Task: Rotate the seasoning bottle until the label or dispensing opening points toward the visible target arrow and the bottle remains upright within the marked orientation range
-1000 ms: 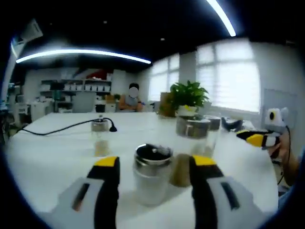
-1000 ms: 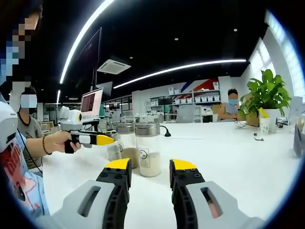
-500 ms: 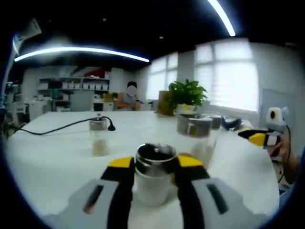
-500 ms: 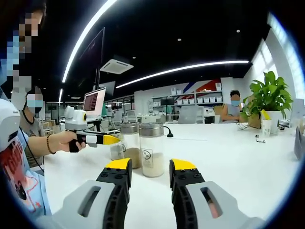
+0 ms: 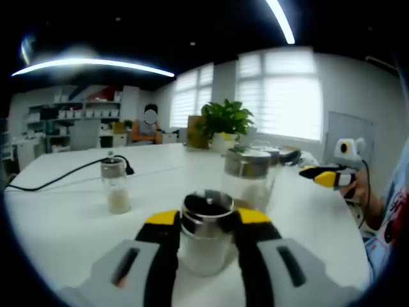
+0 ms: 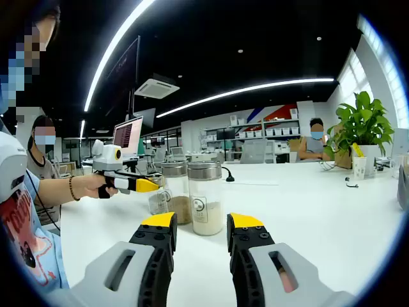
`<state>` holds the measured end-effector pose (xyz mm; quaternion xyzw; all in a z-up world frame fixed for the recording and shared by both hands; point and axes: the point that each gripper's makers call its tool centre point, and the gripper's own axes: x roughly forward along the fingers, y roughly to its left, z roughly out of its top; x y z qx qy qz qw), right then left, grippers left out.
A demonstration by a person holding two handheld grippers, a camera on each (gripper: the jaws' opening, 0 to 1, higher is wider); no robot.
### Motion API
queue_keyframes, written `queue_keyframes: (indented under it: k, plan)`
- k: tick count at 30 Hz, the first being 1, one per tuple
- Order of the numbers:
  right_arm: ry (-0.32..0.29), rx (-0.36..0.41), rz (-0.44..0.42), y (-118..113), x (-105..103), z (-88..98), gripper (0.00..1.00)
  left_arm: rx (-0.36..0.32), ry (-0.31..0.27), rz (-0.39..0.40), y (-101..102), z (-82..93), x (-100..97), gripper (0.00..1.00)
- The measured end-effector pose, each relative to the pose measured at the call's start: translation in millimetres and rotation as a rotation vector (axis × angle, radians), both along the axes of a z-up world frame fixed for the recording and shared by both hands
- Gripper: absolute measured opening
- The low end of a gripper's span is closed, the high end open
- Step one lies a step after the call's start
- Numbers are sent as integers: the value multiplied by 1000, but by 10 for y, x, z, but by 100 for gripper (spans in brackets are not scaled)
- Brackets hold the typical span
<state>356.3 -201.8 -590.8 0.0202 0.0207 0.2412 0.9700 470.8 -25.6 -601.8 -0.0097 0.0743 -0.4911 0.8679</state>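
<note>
In the left gripper view we see our left gripper [image 5: 206, 220] clenched on a seasoning bottle [image 5: 206, 231], its yellow-tipped jaws pressed against either side of the clear glass body just below the shiny metal cap; the bottle stands upright on the white table [image 5: 64, 211], near the edge closest to us, and holds a pale powder. Beyond it stands a taller glass jar [image 5: 248, 182] with a brushed metal lid, and off to the left, well apart, a small shaker [image 5: 115, 187] with a dark cap and light contents, beside a black cable [image 5: 57, 178] that snakes across the tabletop. A potted plant [image 5: 220, 123] sits near the far edge by the bright blinds, and the right gripper [image 5: 323, 176] shows at the right with a hand behind it. The right gripper view gives us the other side: our right gripper [image 6: 199, 225] hangs released above the table [image 6: 332, 211], its jaws apart with nothing between them, and ahead stand two cylindrical glass jars, the nearer one [image 6: 205, 198] with white grains and a small round label, the one behind [image 6: 172, 193] with tan grains. There the left gripper [image 6: 137, 185] appears from the left, held in a hand [image 6: 102, 185] wearing a bead bracelet, and the bottle it grips is hidden behind the jars.
</note>
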Motion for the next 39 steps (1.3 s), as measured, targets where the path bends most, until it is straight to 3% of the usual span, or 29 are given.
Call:
queue_keyframes:
  k: [5,14,27,39]
  plan:
    - [-10,23,4,14,5,35,31,2,0,-75,-9,2,-22,35]
    - [1,18,0,3,22,7,30,-6,-24,-322,-67,8,-92,35]
    - [-33,-27,20,73,37,100,30,19,7,-605,-109,-9,-130,35]
    - [-34,-27,23,75,70,119,30,65,-24,-747,-131,-48,-117,35]
